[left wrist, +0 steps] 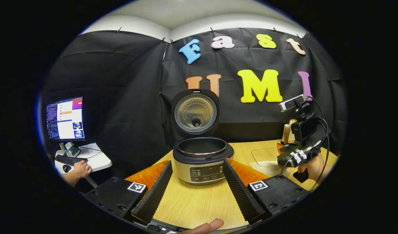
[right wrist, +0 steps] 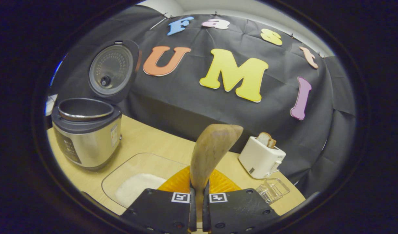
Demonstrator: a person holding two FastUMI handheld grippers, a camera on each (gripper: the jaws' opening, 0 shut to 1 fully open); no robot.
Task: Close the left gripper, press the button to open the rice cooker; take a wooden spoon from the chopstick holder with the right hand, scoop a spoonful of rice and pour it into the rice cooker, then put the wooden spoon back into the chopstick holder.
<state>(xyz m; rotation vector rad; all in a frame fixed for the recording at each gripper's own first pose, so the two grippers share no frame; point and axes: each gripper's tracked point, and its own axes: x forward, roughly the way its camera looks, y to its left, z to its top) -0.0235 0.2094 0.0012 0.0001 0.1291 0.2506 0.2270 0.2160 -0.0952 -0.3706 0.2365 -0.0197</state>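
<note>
With lid raised upright over the rice cooker (left wrist: 202,159), opening step judged complete. Left tool (left wrist: 197,185) spread apart, empty, near the cooker's front. Right tool (right wrist: 197,208) clamped on smooth wooden spoon (right wrist: 212,152), bowl upward. Scooping from clear tray of white rice (right wrist: 137,190), pouring, returning spoon outstanding.

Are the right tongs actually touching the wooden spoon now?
Touching. In the right gripper view, the right tongs are shut on the wooden spoon, both fingers pressing its handle, bowl standing up.
</note>
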